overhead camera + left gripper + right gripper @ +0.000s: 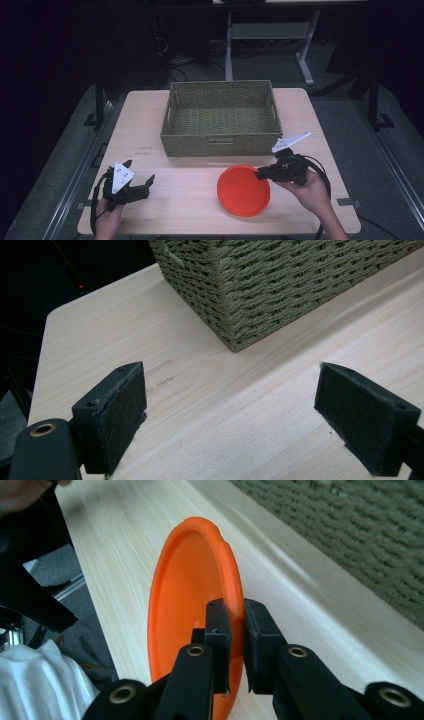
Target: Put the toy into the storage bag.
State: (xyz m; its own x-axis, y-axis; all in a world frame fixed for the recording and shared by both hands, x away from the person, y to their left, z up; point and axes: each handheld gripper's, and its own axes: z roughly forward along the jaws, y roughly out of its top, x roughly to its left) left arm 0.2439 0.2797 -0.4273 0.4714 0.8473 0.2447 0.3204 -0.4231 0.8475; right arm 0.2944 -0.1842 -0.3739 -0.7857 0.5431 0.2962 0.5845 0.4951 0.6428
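Orange plate (243, 190) gripped at its rim by the right gripper (260, 173), jaws clenched on the edge; plate near the desk's (190, 200) front edge, apparently tilting up off it; wicker basket (220, 142) (toward the back edge) empty; carry and drop probably left; left gripper (140, 179) released, idle near the front-left corner.

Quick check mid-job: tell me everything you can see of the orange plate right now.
The orange plate is round, shallow and plain, plastic by its look, with a raised rim and a smooth, empty inside. It sits on the wooden table, in front of the woven basket and apart from it. The right hand-held gripper is shut on its rim at the right edge, one pad on each face. In the right gripper view the plate seems tilted up on edge; how far it is off the table is unclear.
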